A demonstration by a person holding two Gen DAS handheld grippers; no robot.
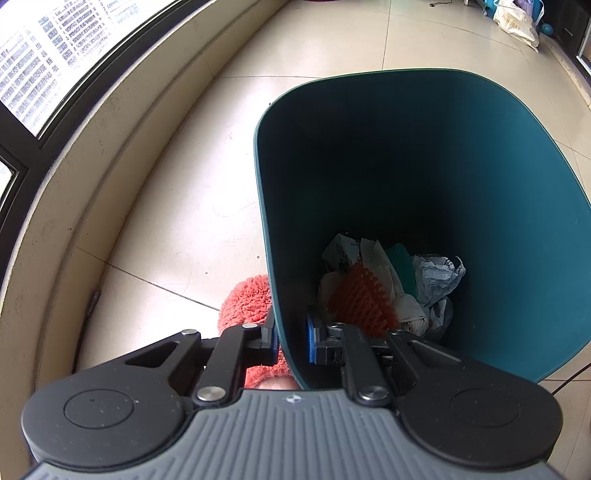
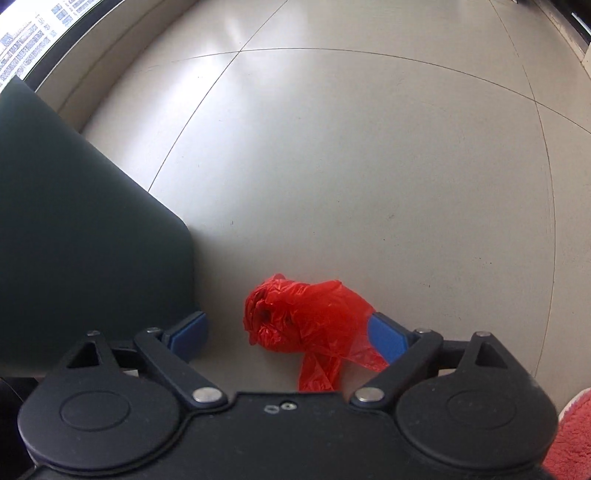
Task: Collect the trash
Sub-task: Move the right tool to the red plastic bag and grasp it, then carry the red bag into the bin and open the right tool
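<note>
In the left wrist view a teal trash bin stands on the tiled floor. At its bottom lie crumpled papers and an orange net. My left gripper is shut on the bin's near wall, one blue pad outside and one inside. In the right wrist view a crumpled red plastic bag lies on the floor beside the bin's dark side. My right gripper points down over the bag, jaws wide open with the bag between the fingers; the right pad is at the bag's edge.
A fuzzy coral slipper on a person's foot stands beside the bin, and another slipper shows at the lower right. A beige window ledge curves along the left. A white bag lies far off.
</note>
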